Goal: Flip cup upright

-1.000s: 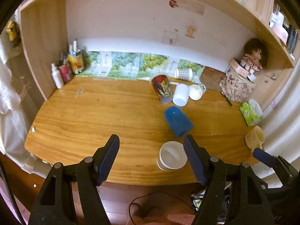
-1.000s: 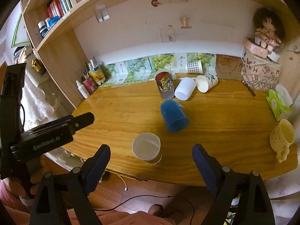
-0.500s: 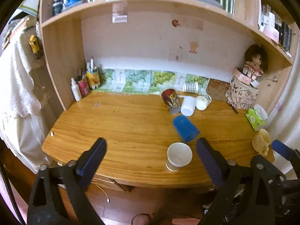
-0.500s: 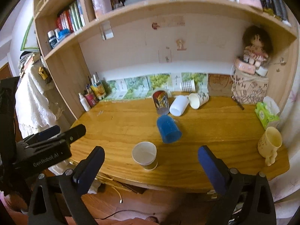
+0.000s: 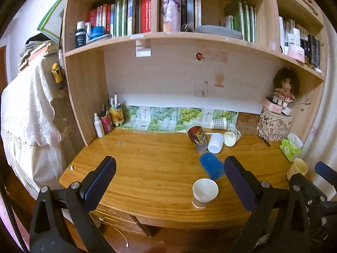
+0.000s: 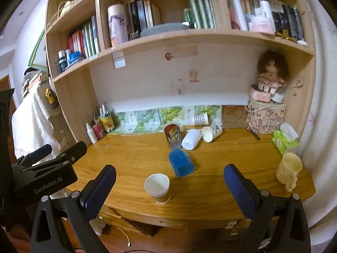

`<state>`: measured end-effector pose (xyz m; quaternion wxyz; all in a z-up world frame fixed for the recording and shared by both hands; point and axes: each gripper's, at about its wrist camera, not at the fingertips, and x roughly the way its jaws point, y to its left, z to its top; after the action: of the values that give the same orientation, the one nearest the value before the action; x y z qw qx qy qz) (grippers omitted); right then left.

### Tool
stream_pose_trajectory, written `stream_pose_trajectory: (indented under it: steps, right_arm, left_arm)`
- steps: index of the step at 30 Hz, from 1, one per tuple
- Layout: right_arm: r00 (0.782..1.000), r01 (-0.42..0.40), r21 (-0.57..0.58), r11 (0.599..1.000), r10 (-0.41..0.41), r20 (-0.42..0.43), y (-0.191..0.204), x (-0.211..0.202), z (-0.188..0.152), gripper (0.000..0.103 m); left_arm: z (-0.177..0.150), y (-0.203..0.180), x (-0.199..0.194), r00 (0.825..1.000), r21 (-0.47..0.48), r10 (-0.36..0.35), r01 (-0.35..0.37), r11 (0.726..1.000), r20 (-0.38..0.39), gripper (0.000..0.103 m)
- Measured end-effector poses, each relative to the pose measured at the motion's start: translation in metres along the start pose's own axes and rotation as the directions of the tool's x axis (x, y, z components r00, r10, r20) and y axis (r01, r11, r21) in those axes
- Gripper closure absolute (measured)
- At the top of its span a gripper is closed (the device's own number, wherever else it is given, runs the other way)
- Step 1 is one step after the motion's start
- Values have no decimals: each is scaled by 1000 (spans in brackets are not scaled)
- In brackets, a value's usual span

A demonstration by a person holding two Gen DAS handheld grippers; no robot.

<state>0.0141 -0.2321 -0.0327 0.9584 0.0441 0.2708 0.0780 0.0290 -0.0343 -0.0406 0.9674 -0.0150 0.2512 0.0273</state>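
Note:
A white paper cup stands upright, mouth up, near the desk's front edge; it also shows in the right wrist view. A blue cup lies tipped over just behind it, also in the right wrist view. My left gripper is open and empty, held back off the desk's front edge. My right gripper is open and empty too, likewise back from the desk. The left gripper's body shows at the left of the right wrist view.
A printed cup, a white cup and two paper cups lie at the desk's back. A yellow mug, a tissue pack and a doll on a box are at the right. Bottles stand back left. A shelf overhangs.
Both grippers have pulled back and up from the desk, so the cups look smaller and the bookshelf has come into view. The white paper cup and the blue cup have not moved.

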Motion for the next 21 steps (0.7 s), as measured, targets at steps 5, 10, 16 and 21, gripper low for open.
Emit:
stream_pose_trajectory:
  steps: [5, 10, 16, 21]
  right_arm:
    - [1000, 12, 15, 1000, -12, 20, -1, -7, -1, 1]
    - [999, 22, 17, 1000, -22, 38, 1, -11, -2, 1]
    - [998, 27, 12, 1000, -28, 58, 4, -15, -2, 1]
    - [997, 45, 17, 999, -46, 69, 3, -18, -2, 1]
  left_arm:
    - [1, 0, -8, 999, 10, 4, -5, 1000, 32, 1]
    - [2, -1, -13, 999, 22, -7, 5, 1000, 54, 1]
    - [3, -4, -15, 997, 44, -37, 34, 998, 71, 1]
    - [3, -6, -15, 996, 57, -64, 60, 997, 69, 1]
